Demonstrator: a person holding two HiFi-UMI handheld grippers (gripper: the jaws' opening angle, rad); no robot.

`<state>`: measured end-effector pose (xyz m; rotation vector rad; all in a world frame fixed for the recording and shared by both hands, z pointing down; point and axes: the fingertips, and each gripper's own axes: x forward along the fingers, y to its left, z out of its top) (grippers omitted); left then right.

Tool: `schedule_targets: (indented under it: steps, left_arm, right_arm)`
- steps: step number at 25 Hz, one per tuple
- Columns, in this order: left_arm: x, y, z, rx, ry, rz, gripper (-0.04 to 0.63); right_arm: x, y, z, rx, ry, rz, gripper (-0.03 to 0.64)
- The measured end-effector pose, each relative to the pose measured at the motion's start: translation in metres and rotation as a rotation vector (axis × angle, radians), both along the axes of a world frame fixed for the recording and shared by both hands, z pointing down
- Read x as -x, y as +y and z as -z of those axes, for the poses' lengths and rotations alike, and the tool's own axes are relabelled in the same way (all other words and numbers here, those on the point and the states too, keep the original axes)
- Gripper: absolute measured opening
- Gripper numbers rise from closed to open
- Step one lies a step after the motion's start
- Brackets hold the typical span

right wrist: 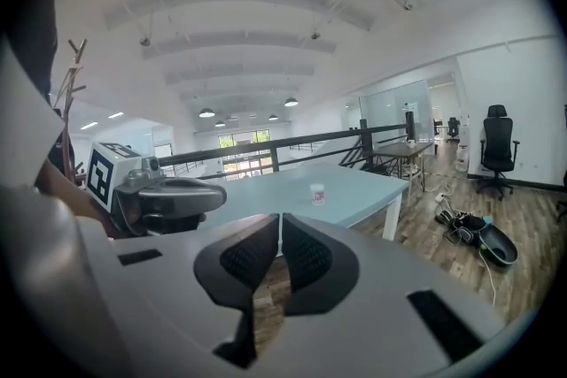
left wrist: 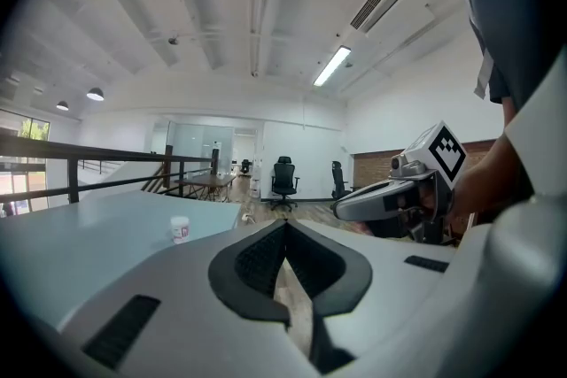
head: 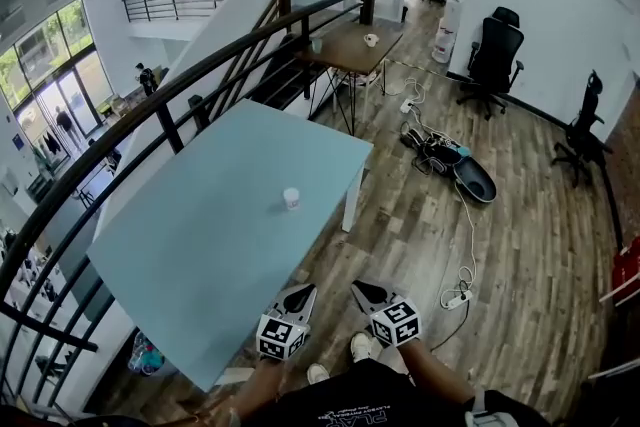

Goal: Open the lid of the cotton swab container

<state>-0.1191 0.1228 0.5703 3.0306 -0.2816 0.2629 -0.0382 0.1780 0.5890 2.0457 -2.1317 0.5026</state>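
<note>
At my nine o'clock a dark railing (head: 150,105) runs along the pale blue table (head: 200,245). The cotton swab container (head: 291,198) stands upright on that table, near its right edge and well apart from both tools. My left gripper (head: 303,292) hangs at the table's near edge, jaws pressed together on nothing, with the container at its twelve o'clock. My right gripper (head: 362,290), just beside it over the wood floor (head: 500,255), is likewise closed and empty, with the container at its eleven o'clock.
</note>
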Motion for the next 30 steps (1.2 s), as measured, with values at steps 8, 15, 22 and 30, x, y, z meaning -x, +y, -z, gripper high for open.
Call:
schedule_targets:
  steps: [8, 15, 22, 30]
  left_arm:
    - [-0.030, -0.027, 0.006, 0.001, -0.004, 0.027, 0.012]
    - [-0.064, -0.044, 0.005, -0.010, -0.023, 0.048, 0.012]
    - [-0.104, -0.058, 0.005, -0.014, -0.024, 0.054, 0.012]
    - [-0.147, -0.075, 0.013, -0.004, -0.004, 0.086, 0.012]
  right_arm:
    - [-0.034, -0.031, 0.005, -0.009, -0.006, 0.021, 0.025]
    - [-0.074, -0.051, 0.000, -0.025, 0.027, 0.015, 0.025]
    - [-0.122, -0.068, 0.014, -0.085, 0.049, -0.028, 0.025]
    - [-0.180, -0.079, 0.031, -0.145, 0.052, -0.059, 0.025]
